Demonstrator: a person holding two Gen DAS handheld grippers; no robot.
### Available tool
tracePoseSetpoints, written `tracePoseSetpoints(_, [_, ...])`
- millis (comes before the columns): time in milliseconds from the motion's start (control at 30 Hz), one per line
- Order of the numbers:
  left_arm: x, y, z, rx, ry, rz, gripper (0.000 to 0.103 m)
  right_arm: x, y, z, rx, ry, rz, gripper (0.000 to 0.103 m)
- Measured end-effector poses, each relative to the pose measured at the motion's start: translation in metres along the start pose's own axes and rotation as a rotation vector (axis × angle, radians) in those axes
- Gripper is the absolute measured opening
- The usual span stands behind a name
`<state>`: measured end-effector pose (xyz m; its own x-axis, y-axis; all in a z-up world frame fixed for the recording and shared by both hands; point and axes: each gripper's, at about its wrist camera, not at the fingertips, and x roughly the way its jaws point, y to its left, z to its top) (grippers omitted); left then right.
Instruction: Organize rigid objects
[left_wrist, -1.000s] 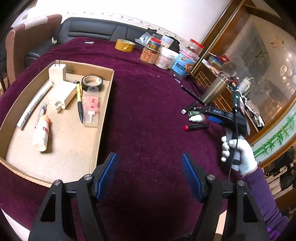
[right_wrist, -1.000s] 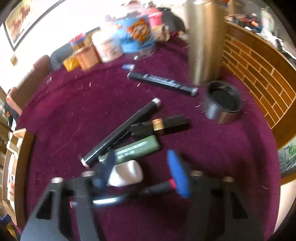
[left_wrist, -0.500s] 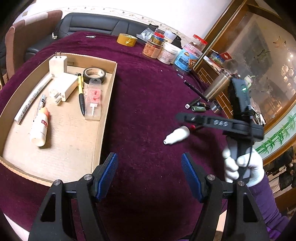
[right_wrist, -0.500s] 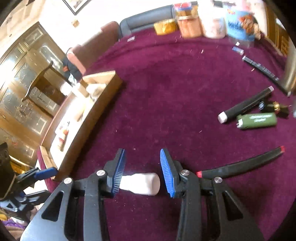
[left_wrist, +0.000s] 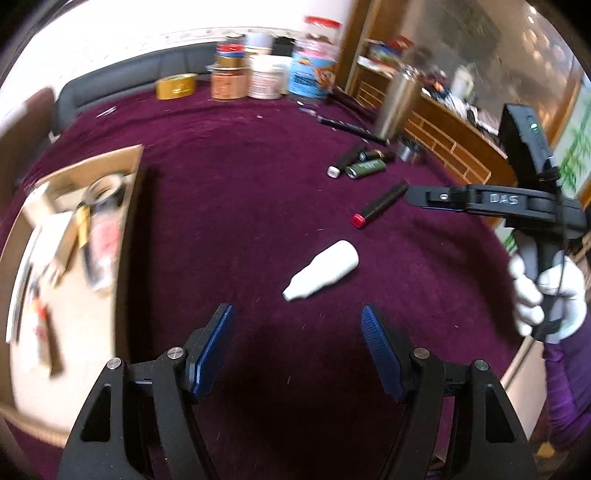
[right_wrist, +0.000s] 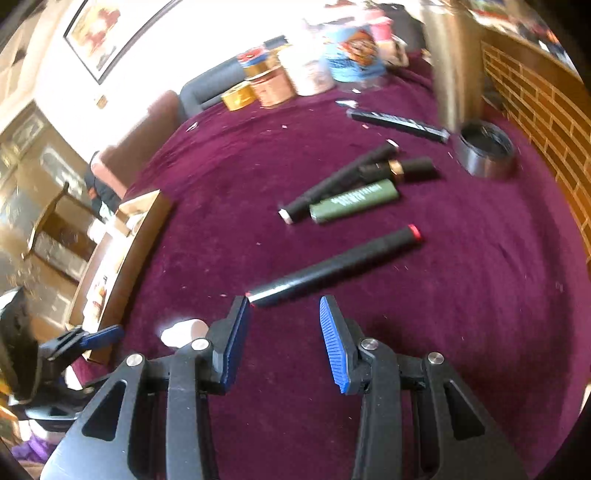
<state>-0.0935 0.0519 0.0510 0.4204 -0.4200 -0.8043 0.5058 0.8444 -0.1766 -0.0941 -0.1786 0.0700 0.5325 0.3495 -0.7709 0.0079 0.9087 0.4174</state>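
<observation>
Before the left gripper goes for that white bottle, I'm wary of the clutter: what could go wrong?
1. The white bottle lies on its side, tapered; the left gripper could squeeze it out or roll it.
2. The right gripper hangs close by, so the two could collide.
3. The red-tipped marker lies nearby and could get knocked.

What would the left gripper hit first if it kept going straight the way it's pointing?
Probably the white bottle lying on the purple tablecloth, just ahead of the open left gripper; depth is uncertain.

Bare cloth (left_wrist: 240, 206) lies between tray wall (left_wrist: 129, 229) and, seemingly, pens (left_wrist: 364, 168).
</observation>
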Motion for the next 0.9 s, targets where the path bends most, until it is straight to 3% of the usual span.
tracePoseSetpoints(200, [0.044,-0.013,0.023,0.082,0.047,0.001,0.065,0.003,-0.014,-0.003,0.058,0.012,0.027,0.037])
tracePoseSetpoints(300, [0.060,-0.023,0.027,0.136,0.069,-0.063,0.065,0.000,-0.015,-0.002,0.062,0.012,0.025,0.037])
tracePoseSetpoints(333, [0.064,-0.027,0.027,0.152,0.071,-0.053,0.065,0.000,-0.016,-0.002,0.062,0.010,0.023,0.037])
tracePoseSetpoints(367, [0.063,-0.029,0.027,0.163,0.065,-0.041,0.063,-0.001,-0.016,-0.001,0.063,0.008,0.020,0.037])
tracePoseSetpoints(400, [0.062,-0.029,0.026,0.167,0.063,-0.031,0.051,-0.002,-0.016,0.001,0.066,0.005,0.017,0.038])
tracePoseSetpoints(433, [0.059,-0.029,0.026,0.161,0.055,-0.028,0.040,-0.003,-0.015,0.001,0.069,0.001,0.014,0.040])
tracePoseSetpoints(533, [0.053,-0.022,0.026,0.116,0.044,-0.057,0.032,-0.001,-0.015,0.005,0.090,-0.005,0.000,0.047])
tracePoseSetpoints(733, [0.025,-0.003,0.023,0.017,-0.019,-0.101,0.030,0.019,-0.013,0.010,0.153,0.009,-0.026,0.047])
tracePoseSetpoints(900, [0.005,0.004,0.018,-0.030,-0.061,-0.136,0.028,0.034,-0.009,0.019,0.186,-0.013,-0.149,0.047])
